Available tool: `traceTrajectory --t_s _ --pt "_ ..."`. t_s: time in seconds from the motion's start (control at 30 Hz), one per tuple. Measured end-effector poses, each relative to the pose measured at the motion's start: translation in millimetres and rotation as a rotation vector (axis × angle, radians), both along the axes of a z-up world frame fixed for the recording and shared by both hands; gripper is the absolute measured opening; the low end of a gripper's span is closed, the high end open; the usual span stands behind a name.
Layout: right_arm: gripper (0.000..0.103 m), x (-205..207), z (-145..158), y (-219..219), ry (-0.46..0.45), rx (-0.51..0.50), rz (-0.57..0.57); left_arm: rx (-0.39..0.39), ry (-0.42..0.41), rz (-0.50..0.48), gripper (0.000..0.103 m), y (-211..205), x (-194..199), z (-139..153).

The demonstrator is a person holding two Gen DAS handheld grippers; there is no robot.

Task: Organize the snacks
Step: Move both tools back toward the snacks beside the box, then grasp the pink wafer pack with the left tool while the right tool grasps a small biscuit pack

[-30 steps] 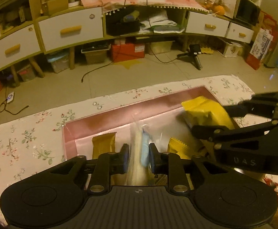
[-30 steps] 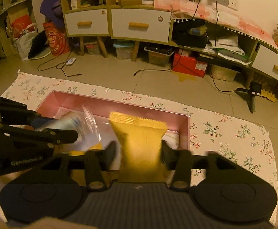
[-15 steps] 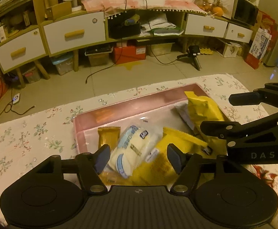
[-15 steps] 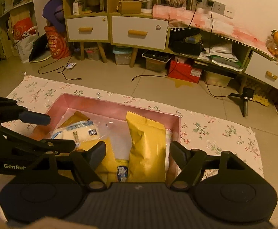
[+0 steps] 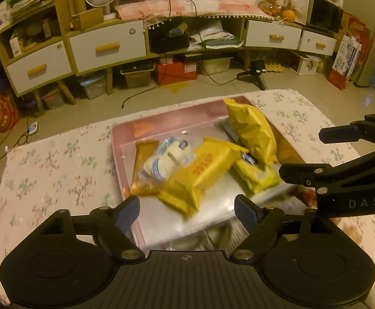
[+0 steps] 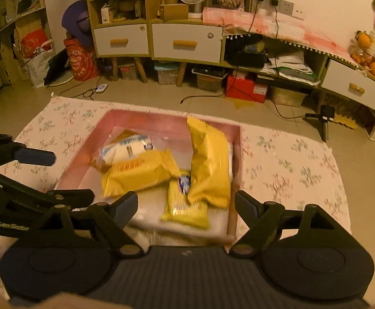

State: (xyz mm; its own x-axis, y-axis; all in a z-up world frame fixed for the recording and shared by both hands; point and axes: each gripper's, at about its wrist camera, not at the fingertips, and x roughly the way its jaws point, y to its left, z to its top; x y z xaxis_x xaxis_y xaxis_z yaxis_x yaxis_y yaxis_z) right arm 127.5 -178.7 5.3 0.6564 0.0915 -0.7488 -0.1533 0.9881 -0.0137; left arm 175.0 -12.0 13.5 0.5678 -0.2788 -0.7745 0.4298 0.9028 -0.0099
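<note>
A pink box [image 5: 161, 118] [image 6: 161, 121] sits on the floral cloth and holds several snack packs. A clear pack of white rolls [image 5: 167, 158] [image 6: 125, 149] lies at its left on a brown pack [image 5: 142, 154]. A flat yellow pack [image 5: 200, 175] [image 6: 138, 172] lies in the middle. A tall yellow pack [image 5: 252, 131] [image 6: 208, 164] leans at the right wall over a small yellow pack [image 5: 257, 175] [image 6: 185, 206]. My left gripper [image 5: 187, 212] [image 6: 45, 177] is open and empty above the box's near edge. My right gripper [image 6: 186, 207] [image 5: 326, 152] is open and empty too.
The floral cloth [image 5: 53, 170] [image 6: 290, 159] covers the table around the box. Beyond the table edge are a bare floor with cables, a low cabinet with white drawers [image 5: 107, 47] [image 6: 186, 42] and a small tripod [image 5: 257, 70].
Both grippers have opened and pulled back and up from the box. The left let go of the clear pack of rolls, the right let go of the tall yellow pack; both now lie in the box.
</note>
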Motion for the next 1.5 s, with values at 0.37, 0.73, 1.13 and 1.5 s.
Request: traceTrajectory --t_s 0.37,0.73,1.13,1.5 --pt "0.087 -50.4 -8.8 -7.5 0.026 -0.026 -0.026 0.003 0.022 -0.007 0.089 7.2 -61.7 -6.7" --pt "0.093 -88.9 -25.5 -12.9 0.012 -0.135 0.003 0.047 0.002 -0.005 0.095 3.9 -110.4 -21.0" --pt "0.093 -98.1 -60.2 -47.3 0.132 -0.178 0.072 0.047 0.005 -0.021 0.095 -26.1 -121.6 -40.8" --pt "0.092 -96.8 -73.1 -64.1 0.195 -0.127 0.042 0.006 0.022 0.076 0.095 -60.7 -106.8 -43.5"
